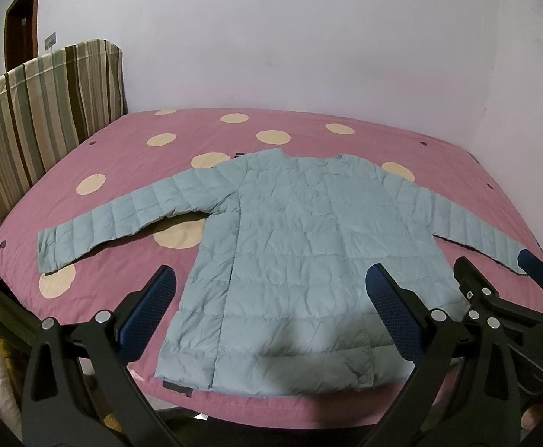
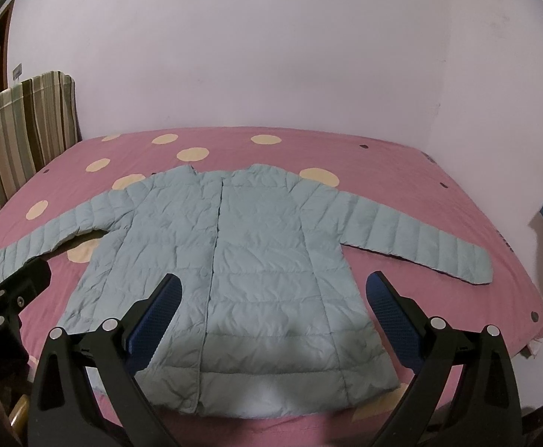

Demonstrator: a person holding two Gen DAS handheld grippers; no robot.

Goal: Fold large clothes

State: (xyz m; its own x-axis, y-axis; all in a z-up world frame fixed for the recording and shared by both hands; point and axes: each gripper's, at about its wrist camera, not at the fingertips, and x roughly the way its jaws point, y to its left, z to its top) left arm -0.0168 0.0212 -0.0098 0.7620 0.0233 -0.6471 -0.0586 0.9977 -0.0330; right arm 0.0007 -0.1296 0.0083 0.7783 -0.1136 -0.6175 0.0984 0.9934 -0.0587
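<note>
A light blue quilted jacket lies flat and spread out on the pink bed, front up, both sleeves stretched out to the sides. It also shows in the right wrist view. My left gripper is open and empty, hovering above the jacket's hem near the bed's front edge. My right gripper is open and empty, also above the hem, a little to the right of the left one. The right gripper shows at the right edge of the left wrist view.
The pink bedcover has cream dots. A striped headboard stands at the left. A plain white wall runs behind the bed and a brown door is at far left.
</note>
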